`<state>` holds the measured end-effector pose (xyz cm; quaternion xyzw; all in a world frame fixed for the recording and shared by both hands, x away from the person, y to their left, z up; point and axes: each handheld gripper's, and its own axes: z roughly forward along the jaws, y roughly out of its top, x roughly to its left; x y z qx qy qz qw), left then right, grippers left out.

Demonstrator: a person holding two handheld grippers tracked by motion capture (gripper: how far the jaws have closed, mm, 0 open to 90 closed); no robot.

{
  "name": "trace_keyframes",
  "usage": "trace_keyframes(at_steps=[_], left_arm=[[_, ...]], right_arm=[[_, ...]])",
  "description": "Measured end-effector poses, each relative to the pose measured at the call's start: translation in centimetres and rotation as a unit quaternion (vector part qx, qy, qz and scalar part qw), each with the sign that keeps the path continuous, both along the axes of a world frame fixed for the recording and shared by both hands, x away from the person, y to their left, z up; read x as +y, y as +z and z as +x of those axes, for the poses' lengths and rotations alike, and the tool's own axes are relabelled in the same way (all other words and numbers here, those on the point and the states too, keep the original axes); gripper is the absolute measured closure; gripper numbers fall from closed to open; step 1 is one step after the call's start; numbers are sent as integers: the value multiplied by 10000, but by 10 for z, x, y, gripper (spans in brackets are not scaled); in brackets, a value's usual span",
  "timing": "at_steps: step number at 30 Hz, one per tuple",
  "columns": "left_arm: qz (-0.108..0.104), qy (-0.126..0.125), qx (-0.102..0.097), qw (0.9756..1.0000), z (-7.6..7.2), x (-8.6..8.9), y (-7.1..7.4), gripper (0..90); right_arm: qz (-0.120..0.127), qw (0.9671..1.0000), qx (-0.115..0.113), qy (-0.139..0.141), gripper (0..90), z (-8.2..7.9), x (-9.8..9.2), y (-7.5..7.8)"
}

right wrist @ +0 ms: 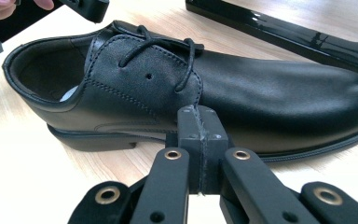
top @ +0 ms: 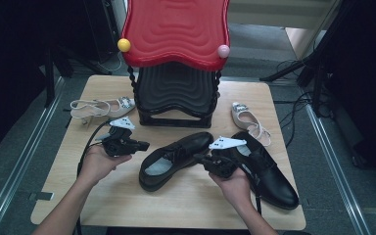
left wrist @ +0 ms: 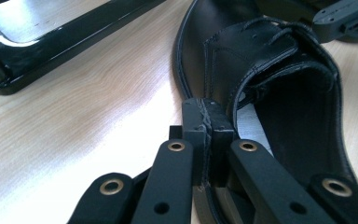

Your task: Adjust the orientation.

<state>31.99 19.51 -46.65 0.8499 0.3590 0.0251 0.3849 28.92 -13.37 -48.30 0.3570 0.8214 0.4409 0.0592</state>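
Black leather is what I have on both sides: the near shoe (top: 175, 156) lies in the middle of the table (top: 127, 196), toe towards the stand, heel opening towards me, laces done up. I hold the left gripper (top: 142, 145) just beside its left flank; in the left gripper view its fingers (left wrist: 209, 122) are pressed flat together with nothing between them, their tips right at the rim of the shoe's (left wrist: 270, 93) opening, though I cannot tell whether they touch the leather. The right gripper (top: 199, 158) sits at the shoe's other side, between it and the second black shoe (top: 267, 169), which lies to the right with its toe towards my edge of the table. In the right gripper view those fingers (right wrist: 200, 128) are likewise closed on each other, empty, pointing at the side of the shoe (right wrist: 191, 93) just below the laces and above the sole; a narrow gap may remain, but I cannot be sure. Both of my hands are under the grippers, left hand (top: 98, 164) and right hand (top: 235, 183), cables trailing back. Behind the shoes stands a black stand (top: 176, 95) with a red wavy top (top: 176, 32). One pale sandal (top: 103, 106) lies to its left, another pale sandal (top: 249, 122) to its right, both well apart from my grippers.
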Motion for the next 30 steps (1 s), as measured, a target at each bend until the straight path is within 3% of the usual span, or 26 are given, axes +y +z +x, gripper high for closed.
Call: trace_keyframes(at_steps=[6, 12, 17, 26, 30], left_arm=[[264, -66, 355, 9990, 7, -10, -22, 900], [143, -107, 537, 9984, 9, -19, -29, 900], [-54, -64, 687, 9976, 9, -16, -33, 900], [-77, -182, 706, 9973, -1, -23, -32, 900], [-206, -157, 818, 9963, -4, -24, -34, 900]], right_arm=[[-239, 9996, 104, 48, 894, 0, 10, -9], [-431, 9990, 49, 85, 900, 1, 17, -13], [-408, 9991, 58, 86, 900, 2, 17, -13], [-350, 9992, 198, 46, 900, 9, 12, -13], [-349, 9990, 289, 37, 900, 11, 10, -12]])
